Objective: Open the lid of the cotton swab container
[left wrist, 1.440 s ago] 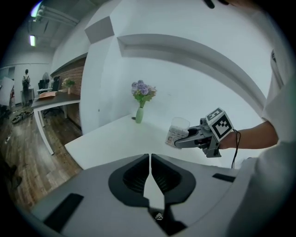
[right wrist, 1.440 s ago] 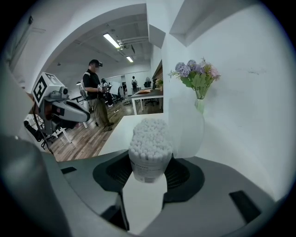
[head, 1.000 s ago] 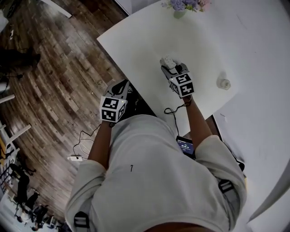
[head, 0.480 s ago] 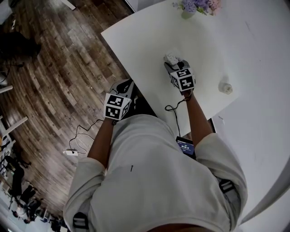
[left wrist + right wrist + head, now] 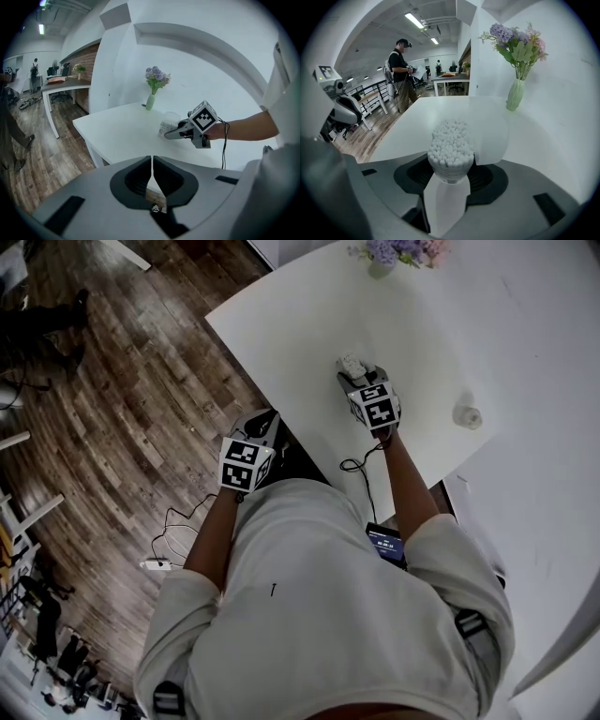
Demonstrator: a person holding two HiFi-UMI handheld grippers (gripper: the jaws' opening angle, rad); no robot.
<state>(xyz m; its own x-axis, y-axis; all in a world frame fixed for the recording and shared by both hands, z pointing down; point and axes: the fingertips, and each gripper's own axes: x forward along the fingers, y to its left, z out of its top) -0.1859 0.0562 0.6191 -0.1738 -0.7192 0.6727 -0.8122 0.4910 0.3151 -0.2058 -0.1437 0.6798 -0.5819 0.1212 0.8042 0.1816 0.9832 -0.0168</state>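
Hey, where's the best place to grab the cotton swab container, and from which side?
Grip the cotton swab container round its lower wall, coming in from the side with a jaw on each flank. It stands upright as a narrow round tub, and swab heads fill the top. The right gripper clamps it just there.

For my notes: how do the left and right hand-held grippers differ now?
The left hand-held gripper is shut and empty; the right hand-held gripper grips the cotton swab container. The left hangs beside the table, over the floor; the right is above the table. Both carry marker cubes.
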